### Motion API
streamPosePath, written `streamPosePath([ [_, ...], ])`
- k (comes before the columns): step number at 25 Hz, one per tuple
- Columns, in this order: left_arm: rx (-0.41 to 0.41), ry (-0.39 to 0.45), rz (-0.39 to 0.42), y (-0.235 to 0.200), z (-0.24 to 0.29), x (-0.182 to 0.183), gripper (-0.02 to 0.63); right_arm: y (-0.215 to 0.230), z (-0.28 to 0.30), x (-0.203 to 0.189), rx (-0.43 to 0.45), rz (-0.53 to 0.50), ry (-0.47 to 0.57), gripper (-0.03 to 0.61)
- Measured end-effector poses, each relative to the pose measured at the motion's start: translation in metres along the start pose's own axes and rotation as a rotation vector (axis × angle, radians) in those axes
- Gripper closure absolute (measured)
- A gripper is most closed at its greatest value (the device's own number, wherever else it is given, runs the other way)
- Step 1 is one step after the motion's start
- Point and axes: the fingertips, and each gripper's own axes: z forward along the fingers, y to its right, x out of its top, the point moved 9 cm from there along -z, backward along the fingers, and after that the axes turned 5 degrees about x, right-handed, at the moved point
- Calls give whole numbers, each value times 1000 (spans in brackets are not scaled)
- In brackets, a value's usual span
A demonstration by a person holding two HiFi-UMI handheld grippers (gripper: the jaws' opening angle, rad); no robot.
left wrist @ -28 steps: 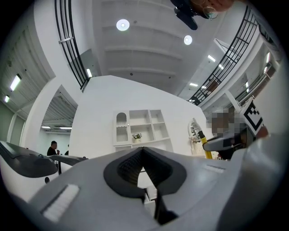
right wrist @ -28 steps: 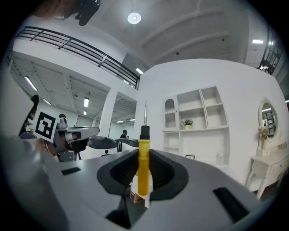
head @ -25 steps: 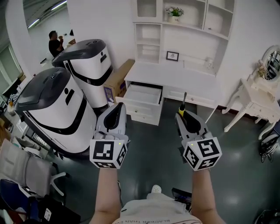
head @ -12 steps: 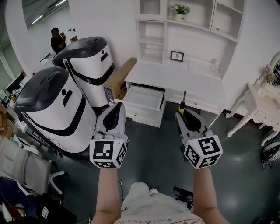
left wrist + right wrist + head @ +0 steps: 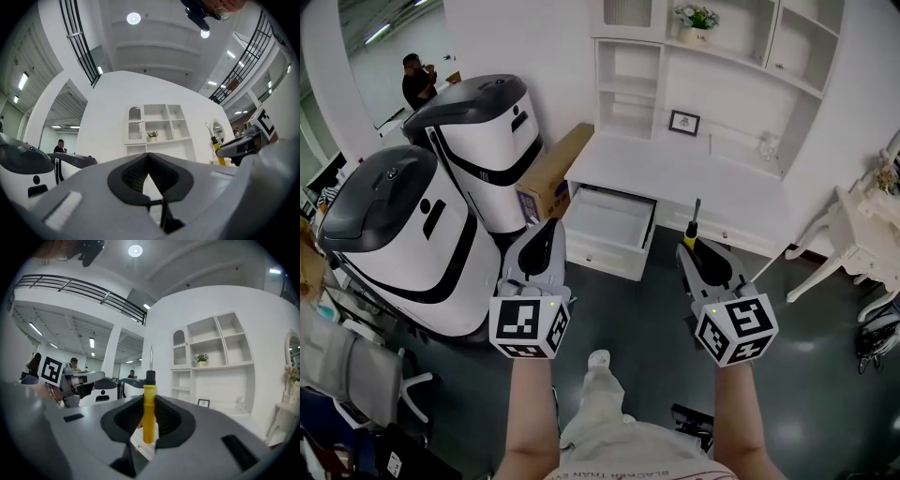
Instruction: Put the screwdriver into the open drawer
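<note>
Desk [image 5: 675, 178]: one drawer [image 5: 607, 220], apparently one screwdriver [image 5: 690, 234]

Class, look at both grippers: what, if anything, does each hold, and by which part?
The right gripper grips the screwdriver by its yellow handle; the left gripper holds nothing, jaws together.

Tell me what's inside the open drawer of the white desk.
The open drawer shows only a bare white bottom. Its rear is hidden under the desk top.

yellow-handled screwdriver [image 5: 149, 414] upright in right gripper [image 5: 689, 248], white drawer [image 5: 606, 217] pulled open
</note>
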Motion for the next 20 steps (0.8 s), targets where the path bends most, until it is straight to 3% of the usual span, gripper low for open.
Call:
streamPosePath([
  [20, -24, -15, -21, -110, 184, -49, 606, 69, 202, 3, -21, 41, -16, 500],
])
